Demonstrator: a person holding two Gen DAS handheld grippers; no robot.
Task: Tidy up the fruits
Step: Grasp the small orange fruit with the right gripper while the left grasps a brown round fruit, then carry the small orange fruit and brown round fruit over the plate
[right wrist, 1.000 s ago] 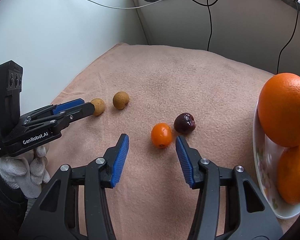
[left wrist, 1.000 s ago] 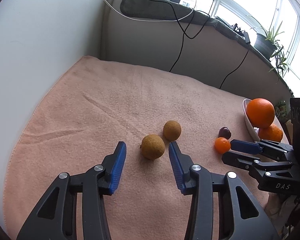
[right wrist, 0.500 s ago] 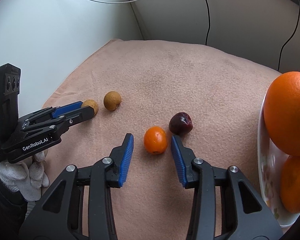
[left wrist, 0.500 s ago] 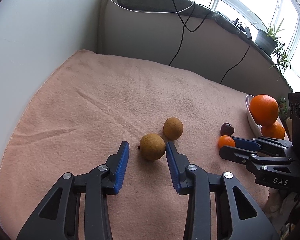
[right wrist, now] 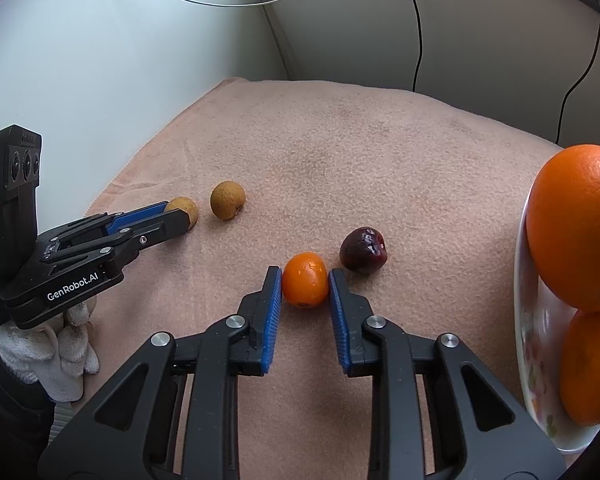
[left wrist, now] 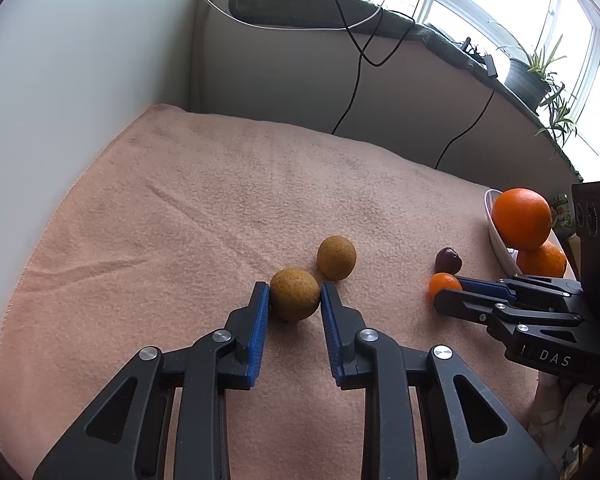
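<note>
My left gripper (left wrist: 294, 294) is shut on a brown round fruit (left wrist: 295, 295) that rests on the peach cloth (left wrist: 220, 200); both blue pads touch it. A second brown fruit (left wrist: 336, 258) lies just behind it. My right gripper (right wrist: 305, 285) is shut on a small orange fruit (right wrist: 305, 285), also on the cloth. A dark red fruit (right wrist: 363, 255) lies right behind it. A white plate (right wrist: 534, 344) at the right holds two large oranges (right wrist: 576, 224). Each gripper shows in the other's view: the right gripper (left wrist: 452, 292) and the left gripper (right wrist: 176, 216).
A white wall stands at the left and a grey ledge with hanging black cables (left wrist: 356, 60) at the back. Potted plants (left wrist: 532, 76) stand on the windowsill. The cloth edge runs along the left. A gloved hand (right wrist: 52, 352) holds the left gripper.
Both grippers have moved forward and closed: the left around the nearer brown fruit, the right around the small orange fruit. The fruits stay on the cloth.
</note>
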